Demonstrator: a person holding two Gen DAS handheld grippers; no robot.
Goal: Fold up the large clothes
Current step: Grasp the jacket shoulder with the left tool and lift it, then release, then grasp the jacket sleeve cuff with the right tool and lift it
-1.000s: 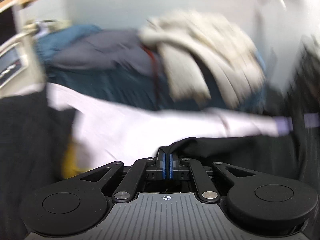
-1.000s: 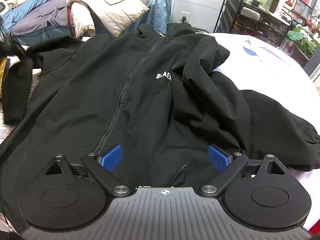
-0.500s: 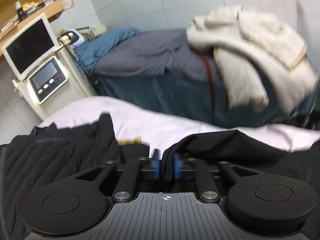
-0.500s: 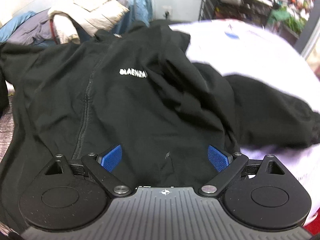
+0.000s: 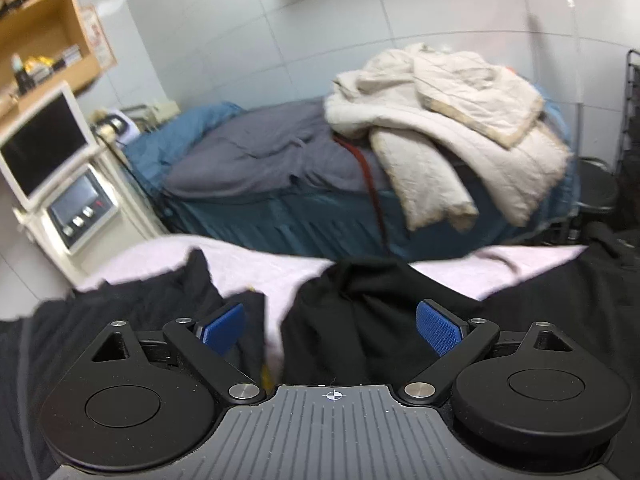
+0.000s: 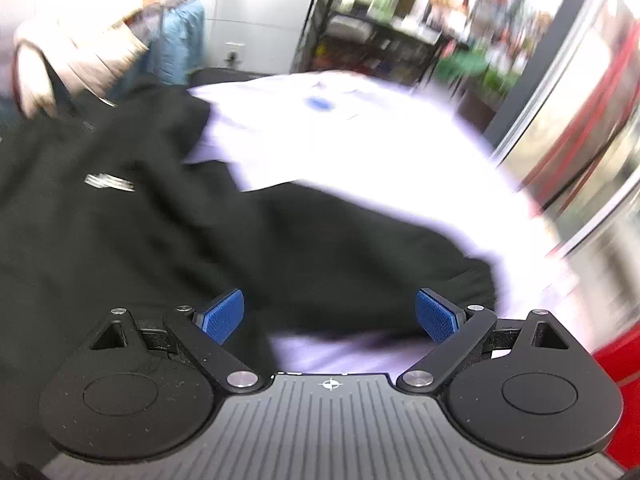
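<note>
Black jacket lies spread on the pale lilac sheet covering the counter, white chest lettering up, one sleeve trailing toward the right edge. Left gripper: fingers opening wide, a bunched fold of black cloth between them, pads not pressing it. Right gripper: fingers spread wide above the sleeve, gripping nothing; view motion-blurred

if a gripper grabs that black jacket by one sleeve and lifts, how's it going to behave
Probably floppy: the black jacket lies in soft creases and bunches on the pale sheet, so the rest would likely trail and drag. Its fabric looks thin and smooth, so it seems light and may slide easily. The sleeve ends in a gathered cuff, likely a firmer spot to pinch.
</note>
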